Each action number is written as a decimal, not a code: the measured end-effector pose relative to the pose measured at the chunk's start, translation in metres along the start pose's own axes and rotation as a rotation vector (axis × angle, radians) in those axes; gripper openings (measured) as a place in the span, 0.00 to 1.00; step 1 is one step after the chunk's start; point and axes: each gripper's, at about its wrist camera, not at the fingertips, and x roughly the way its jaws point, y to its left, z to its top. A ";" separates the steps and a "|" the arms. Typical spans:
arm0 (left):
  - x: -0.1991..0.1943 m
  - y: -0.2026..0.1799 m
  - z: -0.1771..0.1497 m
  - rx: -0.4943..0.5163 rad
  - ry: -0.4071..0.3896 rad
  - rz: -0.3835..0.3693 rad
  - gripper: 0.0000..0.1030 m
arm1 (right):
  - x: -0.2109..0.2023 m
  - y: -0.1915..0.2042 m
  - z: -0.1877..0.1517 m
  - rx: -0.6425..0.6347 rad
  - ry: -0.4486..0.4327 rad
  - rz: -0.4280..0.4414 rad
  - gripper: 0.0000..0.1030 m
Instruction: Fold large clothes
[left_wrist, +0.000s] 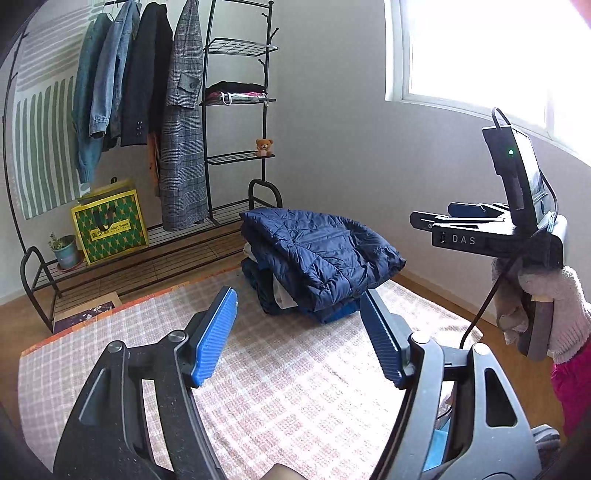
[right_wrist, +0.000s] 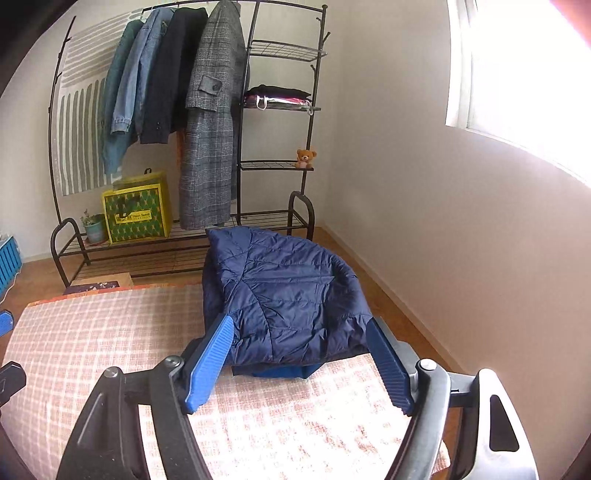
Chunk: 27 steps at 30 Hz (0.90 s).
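A folded navy quilted jacket lies on top of a small pile of folded clothes at the far right corner of the pink checked cloth. My left gripper hovers over the cloth short of the pile, jaws wide apart and holding nothing. My right gripper hangs just before the jacket's near edge, also open and bare. In the left wrist view the right gripper shows at the right, held by a gloved hand. A blue pad of the left gripper peeks in at the right wrist view's left edge.
A black garment rack with several hanging coats stands behind the cloth, with wire shelves, a teddy bear, a yellow-green bag and a plant pot. The white wall and a bright window are on the right. A blue crate sits far left.
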 end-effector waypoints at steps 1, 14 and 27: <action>-0.003 0.000 -0.004 0.004 -0.001 0.007 0.69 | -0.003 0.003 -0.004 0.003 -0.007 -0.004 0.78; -0.017 -0.017 -0.046 0.053 -0.001 0.021 0.79 | -0.007 0.017 -0.052 0.067 -0.037 -0.027 0.90; -0.001 -0.017 -0.067 0.050 0.022 0.065 0.95 | 0.011 0.030 -0.070 0.025 -0.036 -0.034 1.00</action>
